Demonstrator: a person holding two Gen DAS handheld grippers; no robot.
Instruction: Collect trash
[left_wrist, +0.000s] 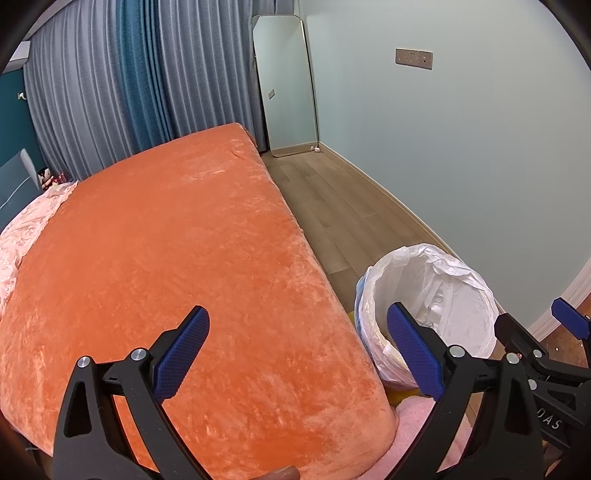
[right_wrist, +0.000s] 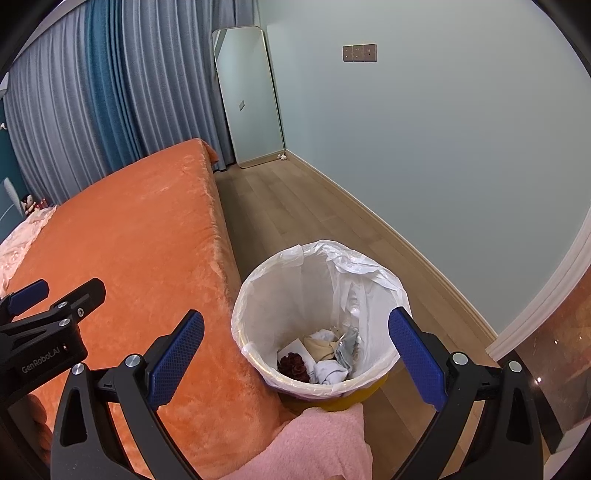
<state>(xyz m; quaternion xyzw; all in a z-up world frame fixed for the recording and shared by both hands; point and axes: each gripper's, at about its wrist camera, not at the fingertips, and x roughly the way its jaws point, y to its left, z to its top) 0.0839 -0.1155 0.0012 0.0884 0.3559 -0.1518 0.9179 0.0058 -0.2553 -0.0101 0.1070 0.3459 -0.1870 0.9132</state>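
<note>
A yellow trash bin lined with a white plastic bag stands on the floor beside the bed. Inside lie crumpled white tissues, a beige scrap and a dark red crumpled piece. My right gripper hovers open over the bin's mouth, nothing between its fingers. My left gripper is open and empty above the orange bed, with the bin just to its right. The right gripper shows at the edge of the left wrist view.
An orange plush blanket covers the bed. A pink fuzzy sleeve lies at the bottom. A tall mirror leans in the far corner by grey and teal curtains. Wooden floor runs between bed and pale wall.
</note>
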